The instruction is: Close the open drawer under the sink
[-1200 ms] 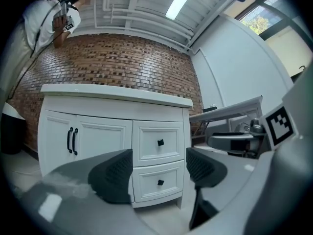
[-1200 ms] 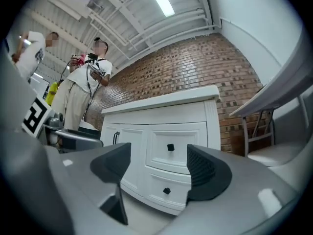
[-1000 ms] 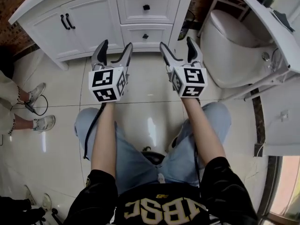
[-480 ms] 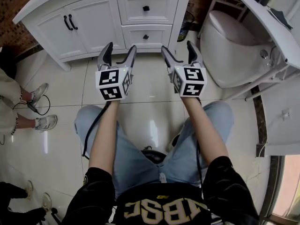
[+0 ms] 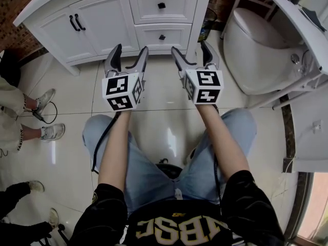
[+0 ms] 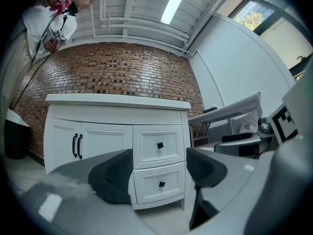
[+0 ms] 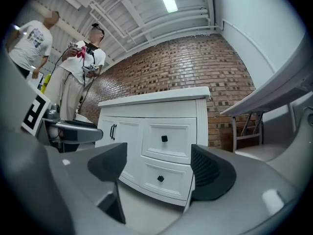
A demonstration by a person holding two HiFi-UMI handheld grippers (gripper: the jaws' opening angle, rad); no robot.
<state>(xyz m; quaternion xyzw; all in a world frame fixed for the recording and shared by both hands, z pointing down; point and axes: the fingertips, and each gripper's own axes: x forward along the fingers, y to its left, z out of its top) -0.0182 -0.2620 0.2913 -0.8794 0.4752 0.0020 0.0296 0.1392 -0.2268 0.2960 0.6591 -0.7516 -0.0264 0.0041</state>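
The white wooden vanity cabinet [image 5: 102,19] stands at 12 o'clock in the head view, against a red brick wall [image 6: 117,70]. Its right half holds two stacked drawers. The upper drawer [image 5: 161,5] and the lower drawer [image 5: 162,36] each carry a small black square knob, and both fronts sit flush with the cabinet face, so their insides are hidden. To the left of the drawers are two doors with black bar handles [image 5: 77,22].

The left gripper [image 5: 129,53] hovers over the pale glossy tile floor [image 5: 164,96] at 11 o'clock, its jaws spread apart and holding nothing. The right gripper [image 5: 189,50] at 1 o'clock is likewise released and empty. Both point toward the drawers and are clear of them. A white ceramic toilet [image 5: 256,50] sits at 2 o'clock.
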